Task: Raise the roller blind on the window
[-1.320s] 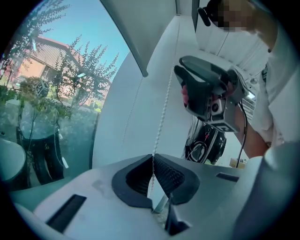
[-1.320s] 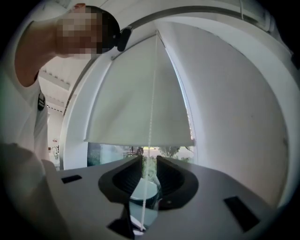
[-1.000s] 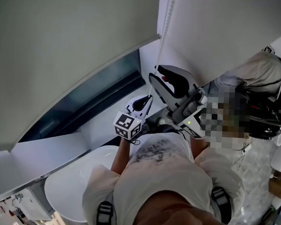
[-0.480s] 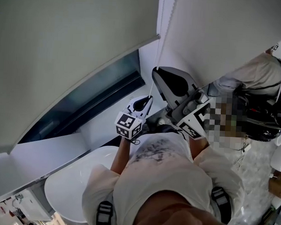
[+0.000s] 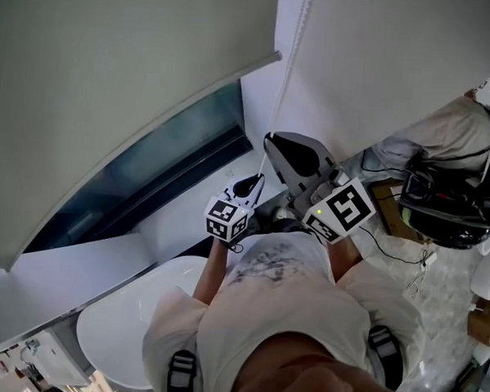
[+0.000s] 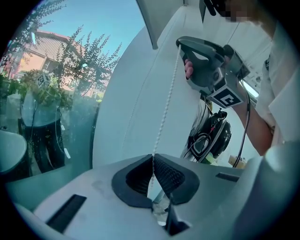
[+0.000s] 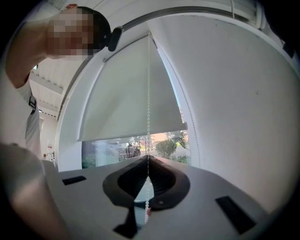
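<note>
The pale grey roller blind [image 5: 128, 87] hangs over the upper window [image 7: 131, 93], with a strip of glass [image 5: 148, 178] showing below its bottom bar. A white bead chain [image 5: 285, 87] runs down at the blind's right edge. My right gripper [image 5: 268, 139] is shut on the chain, its tips meeting round the beads [image 7: 148, 157]. Just below it, my left gripper [image 5: 260, 178] is shut on the same chain [image 6: 152, 157]. In the left gripper view the chain [image 6: 166, 103] rises taut to the right gripper [image 6: 178, 43] above.
A white wall [image 5: 383, 59] stands right of the chain. The sill [image 5: 102, 257] and a white rounded basin [image 5: 132, 324] lie below the window. A black rounded device with cables [image 5: 449, 214] sits at the right, near a cardboard box [image 5: 392, 211].
Both grippers have sunk along the chain, still shut on it. The right gripper's marker cube has turned to face the head camera. A slightly wider strip of glass shows under the blind.
</note>
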The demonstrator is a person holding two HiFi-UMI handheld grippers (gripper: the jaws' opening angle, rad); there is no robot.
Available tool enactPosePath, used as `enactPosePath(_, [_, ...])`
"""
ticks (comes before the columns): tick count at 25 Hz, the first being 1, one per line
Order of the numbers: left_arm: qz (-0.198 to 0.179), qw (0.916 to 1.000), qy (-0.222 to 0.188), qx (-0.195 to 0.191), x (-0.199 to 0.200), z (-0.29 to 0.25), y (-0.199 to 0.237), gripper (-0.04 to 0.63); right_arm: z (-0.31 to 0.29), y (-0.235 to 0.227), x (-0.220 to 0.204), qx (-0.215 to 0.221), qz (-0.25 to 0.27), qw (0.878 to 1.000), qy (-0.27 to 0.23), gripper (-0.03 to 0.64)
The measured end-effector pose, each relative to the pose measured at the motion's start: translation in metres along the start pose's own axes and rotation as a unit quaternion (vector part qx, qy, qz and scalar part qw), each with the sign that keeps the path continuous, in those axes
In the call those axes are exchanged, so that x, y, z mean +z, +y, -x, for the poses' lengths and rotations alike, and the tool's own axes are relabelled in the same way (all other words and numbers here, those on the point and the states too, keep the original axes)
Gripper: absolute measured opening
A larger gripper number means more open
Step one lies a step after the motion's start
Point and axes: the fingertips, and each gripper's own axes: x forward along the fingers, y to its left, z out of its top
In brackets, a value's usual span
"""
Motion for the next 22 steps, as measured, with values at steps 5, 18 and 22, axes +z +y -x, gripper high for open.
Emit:
enactPosePath(5, [0.009,0.9999,0.014,0.0,-0.014,0.0,0.008,0.014,-0.004,0.004,-0.016,-0.003,0.002,1.0,0.013,0.063])
enactPosePath(18, [0.036,0.9976,0.058,0.003,-0.061,-0.009,0.018,0.014,-0.001,0.005,-0.065,-0.004,-0.006,0.998,0.06,0.061])
enactPosePath(22, [0.043,0.9964,0.073,0.004,-0.074,-0.01,0.018,0.013,0.001,0.007,-0.077,-0.005,-0.01,0.997,0.073,0.061])
